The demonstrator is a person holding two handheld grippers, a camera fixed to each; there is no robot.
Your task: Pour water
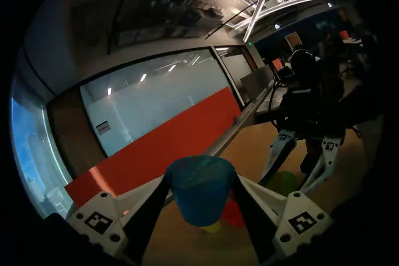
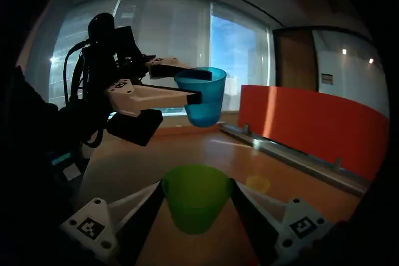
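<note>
Blue plastic cup (image 1: 199, 193) sits pinched between both fingers of the left gripper (image 1: 200, 185), rim uppermost and its long axis running straight up the gap between them, while the room behind leans steeply across the left gripper view. Just below the cup's base are a red object (image 1: 233, 212) and a yellow one (image 1: 213, 226), too hidden to make out. Ahead and to the right, the right gripper (image 1: 285, 178) points its fingers down at the wooden table (image 1: 249, 148) with a green cup (image 1: 282, 183) clamped between them. Beyond the left gripper, an orange-red panel (image 1: 169, 148) runs along the table's far edge under frosted glass (image 1: 154, 96), and strip lights (image 1: 254, 19) hang from a dark ceiling. In the right gripper view, the green cup (image 2: 194, 203) is gripped on both sides by the right gripper (image 2: 196, 192), mouth up and axis upright, low over the wooden table (image 2: 214, 151). Ahead and above it to the left, the left gripper (image 2: 202, 86) reaches in level from a dark sleeve (image 2: 35, 121), holding the blue cup (image 2: 203, 102) close to upright and well clear of the table. A yellow disc (image 2: 258, 182) lies just right of the fingers, the orange-red panel (image 2: 319, 126) stands farther right, and a bright window (image 2: 234, 51) is beyond. Water cannot be made out in either cup.
</note>
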